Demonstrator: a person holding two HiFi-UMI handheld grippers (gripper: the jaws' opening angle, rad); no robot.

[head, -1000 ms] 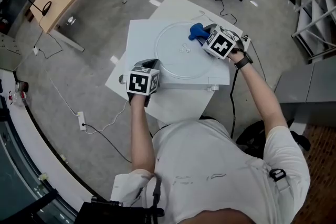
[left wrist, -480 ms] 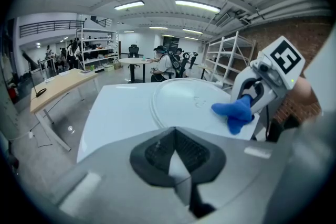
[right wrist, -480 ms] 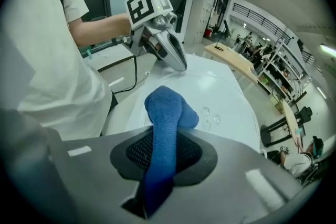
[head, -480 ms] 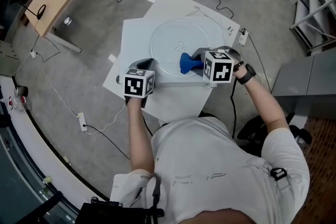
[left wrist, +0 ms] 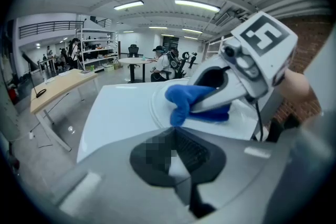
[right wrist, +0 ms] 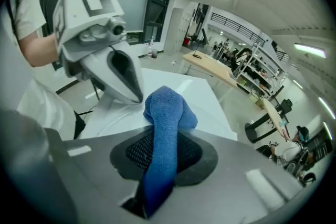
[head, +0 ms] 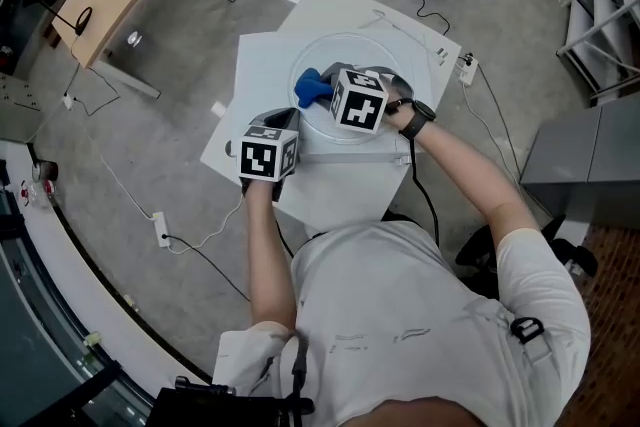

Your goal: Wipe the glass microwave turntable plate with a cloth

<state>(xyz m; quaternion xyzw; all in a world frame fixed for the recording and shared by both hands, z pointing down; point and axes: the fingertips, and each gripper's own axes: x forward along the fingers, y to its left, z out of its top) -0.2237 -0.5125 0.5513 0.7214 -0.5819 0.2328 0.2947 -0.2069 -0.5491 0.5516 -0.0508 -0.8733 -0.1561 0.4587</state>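
Mid-wipe. Our right claw (head: 326,93) is clenched on cloth (head: 310,87); cloth bulges ahead of tips, pressed on plate (head: 378,55) beneath. Left claw (head: 284,125) seems pinched on plate's near rim, steadying. Next, we judge: sweep cloth across remaining glass, pressure even.

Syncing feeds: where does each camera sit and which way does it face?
Head view: on the person's head, facing down at the glass turntable plate; torso, arms, left gripper, right gripper visible.
Left gripper view: on that gripper, facing along its shut jaws toward the right gripper.
Right gripper view: on that gripper, facing the left gripper past its clamped blue cloth.
All share the blue cloth.
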